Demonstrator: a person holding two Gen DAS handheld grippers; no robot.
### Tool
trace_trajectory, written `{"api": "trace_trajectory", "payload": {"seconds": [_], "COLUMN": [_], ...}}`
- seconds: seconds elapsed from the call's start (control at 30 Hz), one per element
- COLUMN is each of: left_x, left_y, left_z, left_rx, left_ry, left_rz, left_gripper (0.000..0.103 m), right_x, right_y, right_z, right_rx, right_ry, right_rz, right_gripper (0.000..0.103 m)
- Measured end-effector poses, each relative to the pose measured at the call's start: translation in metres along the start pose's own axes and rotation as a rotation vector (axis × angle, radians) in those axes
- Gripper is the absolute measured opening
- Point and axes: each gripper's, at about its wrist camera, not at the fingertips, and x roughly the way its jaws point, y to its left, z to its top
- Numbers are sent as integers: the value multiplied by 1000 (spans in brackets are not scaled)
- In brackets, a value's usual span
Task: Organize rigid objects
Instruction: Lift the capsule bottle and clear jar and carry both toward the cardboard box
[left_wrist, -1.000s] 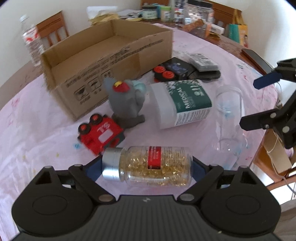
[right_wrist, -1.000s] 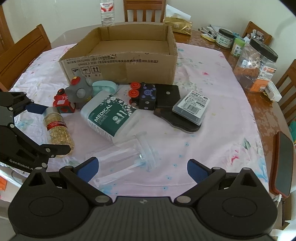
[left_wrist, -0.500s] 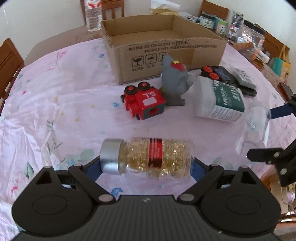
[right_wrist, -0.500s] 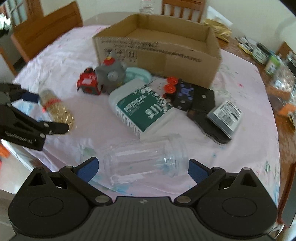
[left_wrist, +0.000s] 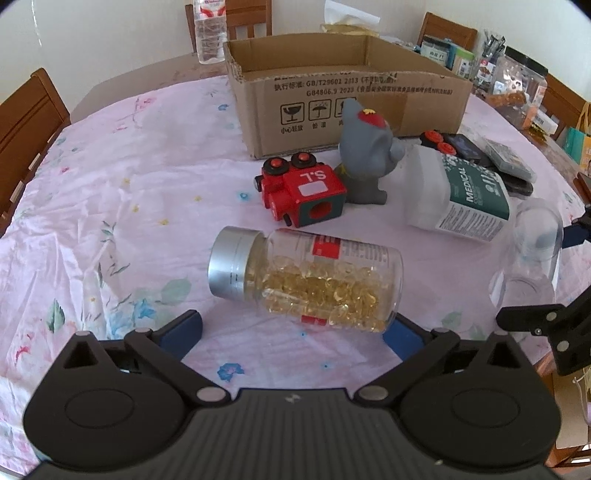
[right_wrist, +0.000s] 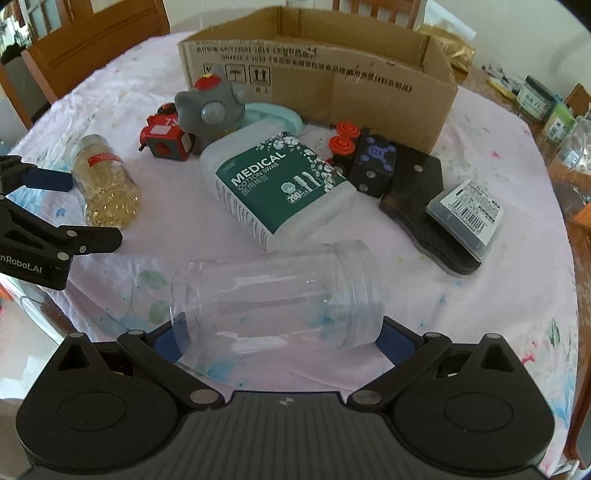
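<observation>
A capsule bottle (left_wrist: 306, 280) with a silver cap lies on its side on the pink cloth, just ahead of my left gripper (left_wrist: 295, 328), which is open around its near end. It also shows in the right wrist view (right_wrist: 107, 184). A clear empty jar (right_wrist: 277, 295) lies on its side between the open fingers of my right gripper (right_wrist: 275, 339); it also shows in the left wrist view (left_wrist: 532, 251). An open cardboard box (left_wrist: 347, 88) stands behind. A red toy train (left_wrist: 306, 192), a grey toy figure (left_wrist: 365, 155) and a cotton swab container (right_wrist: 280, 184) lie in front of it.
A dark toy block with red wheels (right_wrist: 365, 158), a black plate (right_wrist: 417, 192) and a small grey case (right_wrist: 465, 214) lie to the right. Jars (left_wrist: 517, 85) and a water bottle (left_wrist: 210, 29) stand at the table's far edge. Wooden chairs (left_wrist: 26, 122) surround the table.
The left gripper has opened and let go of the capsule bottle, which now lies on the cloth. The right gripper has moved up to the clear jar, fingers at its sides.
</observation>
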Motion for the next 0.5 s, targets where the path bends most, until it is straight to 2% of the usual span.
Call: {"api": "trace_trajectory", "payload": {"seconds": [0.2, 0.33, 0.5], "left_x": [-1, -1, -2], "left_y": [-1, -2, -10], "left_z": [-3, -2, 2], "left_rx": [-12, 5, 78], "left_ry": [-37, -48, -61], "left_rz": [11, 6, 30], "left_gripper": [103, 103, 102], "right_x": [-3, -3, -6], "right_y": [0, 0, 2], "right_z": [-10, -9, -3], "right_rx": [3, 4, -12], "right_ry": [-69, -73, -49], "right_rz": [-3, -5, -23], "right_gripper": [103, 103, 103]}}
